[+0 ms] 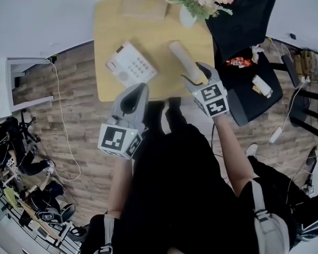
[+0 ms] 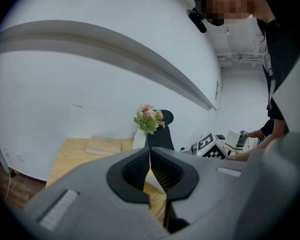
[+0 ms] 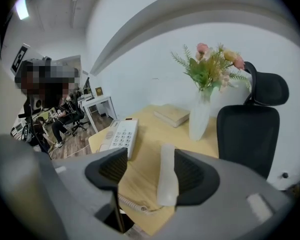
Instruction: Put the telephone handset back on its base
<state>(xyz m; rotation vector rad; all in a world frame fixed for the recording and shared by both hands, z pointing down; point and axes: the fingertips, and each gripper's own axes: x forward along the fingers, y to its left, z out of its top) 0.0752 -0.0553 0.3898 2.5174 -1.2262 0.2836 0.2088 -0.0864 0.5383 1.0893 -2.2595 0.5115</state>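
The white telephone base (image 1: 130, 65) with its keypad sits on the light wood table (image 1: 108, 20), left of centre. The white handset (image 1: 182, 59) lies flat on the table to the base's right, apart from it. My right gripper (image 1: 197, 75) hovers over the handset's near end with its jaws wide open. In the right gripper view the handset (image 3: 167, 176) lies between the open jaws of this gripper (image 3: 145, 164), close to the right-hand pad, with its coiled cord (image 3: 135, 204) trailing left and the base (image 3: 121, 134) further left. My left gripper (image 1: 139, 88) is shut and empty at the table's front edge (image 2: 150, 156).
A white vase of flowers (image 1: 193, 4) and a tan book (image 1: 144, 4) stand at the table's far side. A black office chair (image 1: 244, 30) is right of the table, with another seat holding small items (image 1: 254, 83). The person's legs are below the front edge.
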